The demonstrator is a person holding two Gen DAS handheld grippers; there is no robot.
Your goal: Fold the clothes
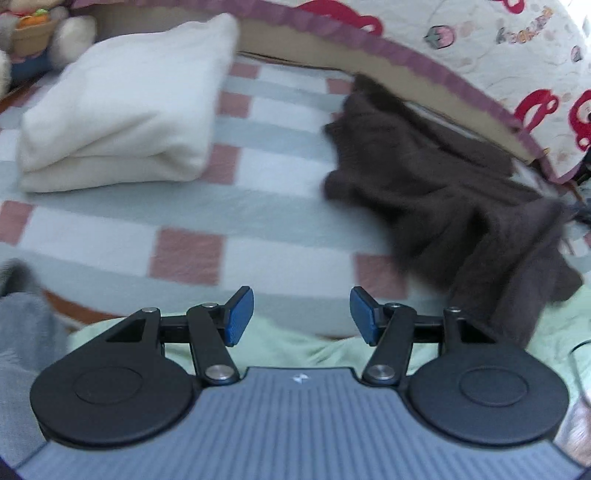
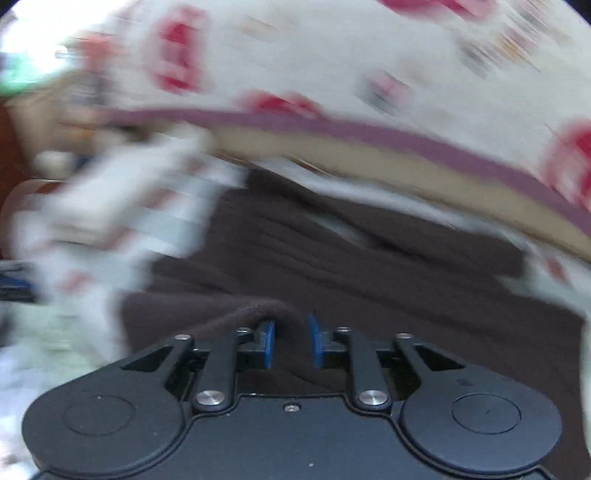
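A dark brown garment (image 1: 443, 192) lies crumpled on the checked bed cover (image 1: 258, 206), to the right in the left wrist view. My left gripper (image 1: 301, 315) is open and empty, above a pale green cloth (image 1: 295, 343) at the near edge, left of the brown garment. In the blurred right wrist view my right gripper (image 2: 290, 341) is shut on a fold of the brown garment (image 2: 332, 266), which spreads out ahead of it. A folded white garment (image 1: 125, 110) lies at the far left.
A white quilt with red prints and a purple border (image 1: 480, 44) is bunched along the far side and also shows in the right wrist view (image 2: 332, 55). Stuffed toys (image 1: 37, 33) sit at the far left corner. A grey cloth (image 1: 22, 332) lies at the near left.
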